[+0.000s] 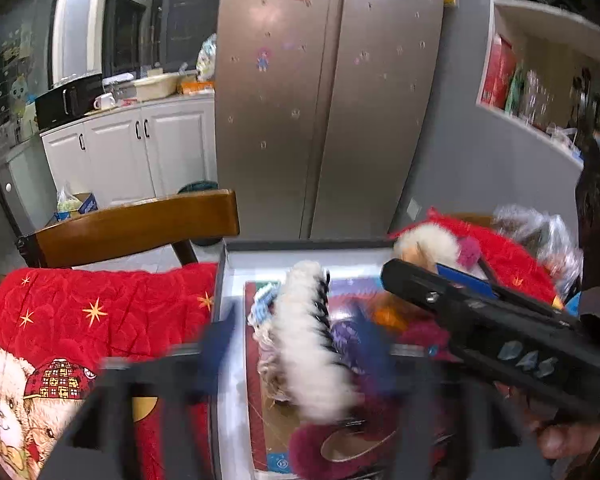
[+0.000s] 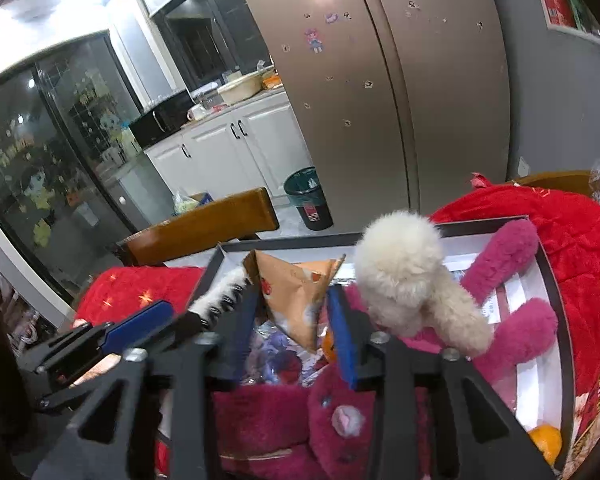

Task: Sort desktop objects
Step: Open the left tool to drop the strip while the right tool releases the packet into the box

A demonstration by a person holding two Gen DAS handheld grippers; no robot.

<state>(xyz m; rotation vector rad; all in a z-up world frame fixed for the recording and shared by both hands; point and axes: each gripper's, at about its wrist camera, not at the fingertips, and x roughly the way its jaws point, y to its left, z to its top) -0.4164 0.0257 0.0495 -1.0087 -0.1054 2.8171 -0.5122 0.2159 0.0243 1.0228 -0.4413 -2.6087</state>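
A shallow grey-rimmed box (image 1: 225, 276) sits on the red cloth and holds toys. In the left wrist view my left gripper (image 1: 296, 344) is blurred, its blue pads wide apart around a white fluffy toy with black spikes (image 1: 308, 340), not clamping it. My right gripper (image 2: 296, 332) is shut on an orange paper packet (image 2: 296, 300), held above the box (image 2: 556, 280). A cream plush (image 2: 404, 276) lies on a magenta plush bear (image 2: 512, 272) beside it. The right gripper also shows in the left wrist view (image 1: 412, 276).
A red quilted cloth with a bear print (image 1: 80, 320) covers the table. A wooden chair back (image 1: 140, 224) stands behind it. An orange (image 2: 546, 442) lies in the box corner. A fridge (image 1: 332, 100) and a bin (image 2: 308, 200) stand further back.
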